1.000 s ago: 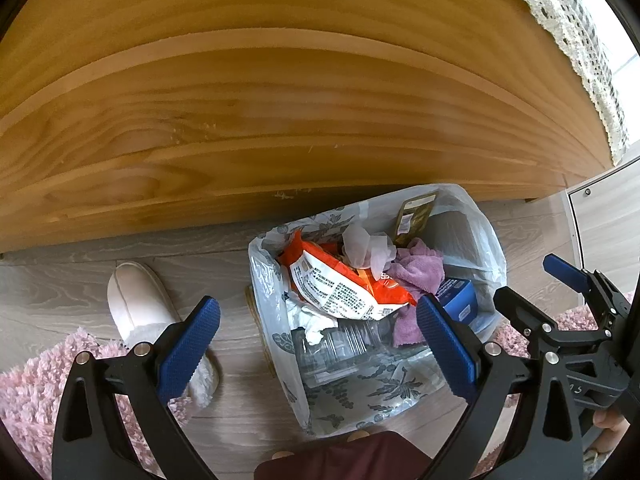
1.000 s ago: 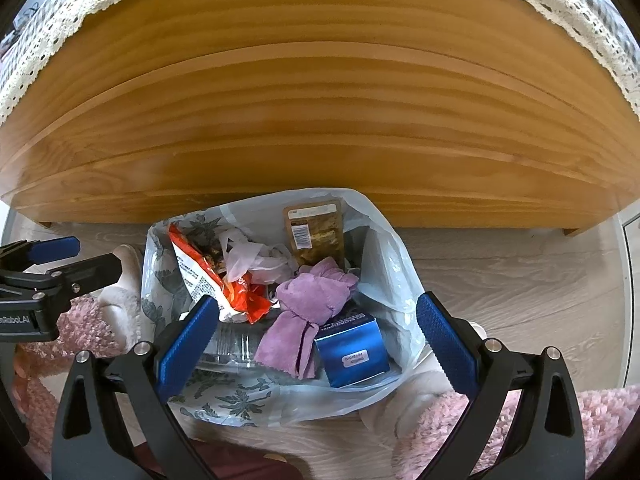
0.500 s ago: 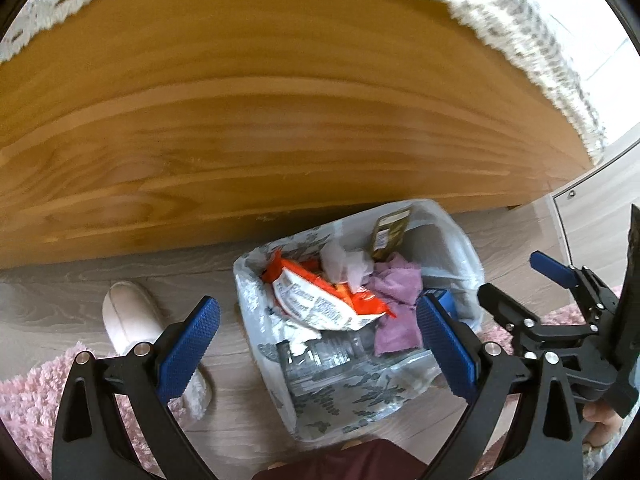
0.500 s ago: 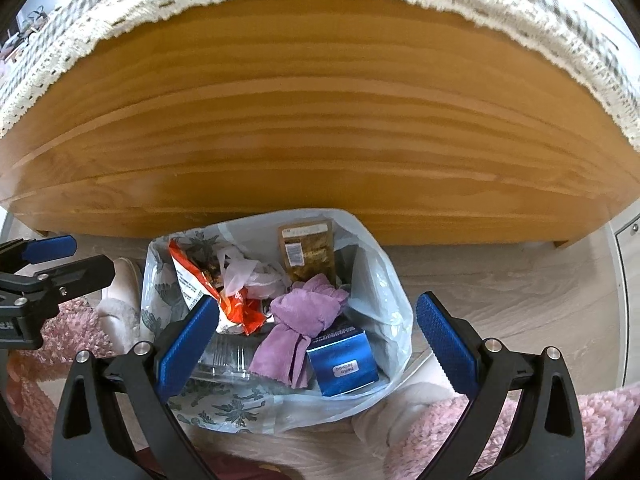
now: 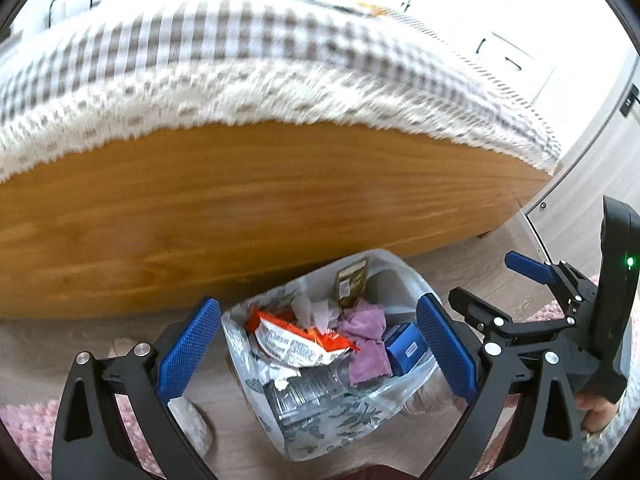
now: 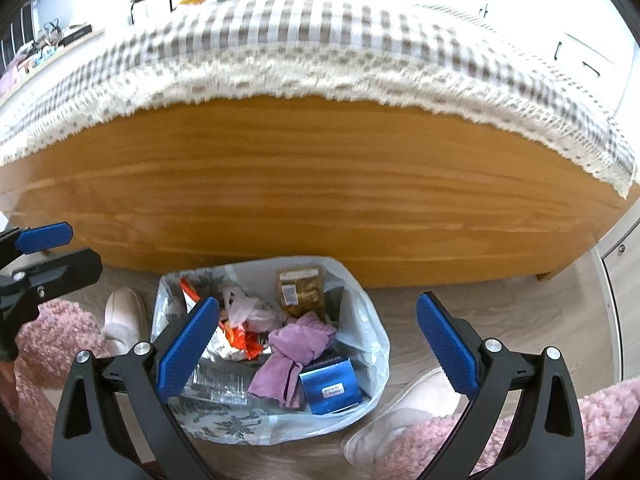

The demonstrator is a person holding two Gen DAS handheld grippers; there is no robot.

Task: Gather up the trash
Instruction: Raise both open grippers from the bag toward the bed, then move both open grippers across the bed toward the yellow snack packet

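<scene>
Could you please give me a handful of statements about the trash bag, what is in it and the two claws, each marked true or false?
1. Both the left claw and the right claw are open and hold nothing. True.
2. The trash bag sits on the bed. False: it stands on the floor in front of the wooden bed frame.
3. A blue box lies in the bag beside a purple cloth. True.
4. The bag is tied shut. False: its mouth is open.
5. An orange snack wrapper lies above a clear plastic bottle. True.
</scene>
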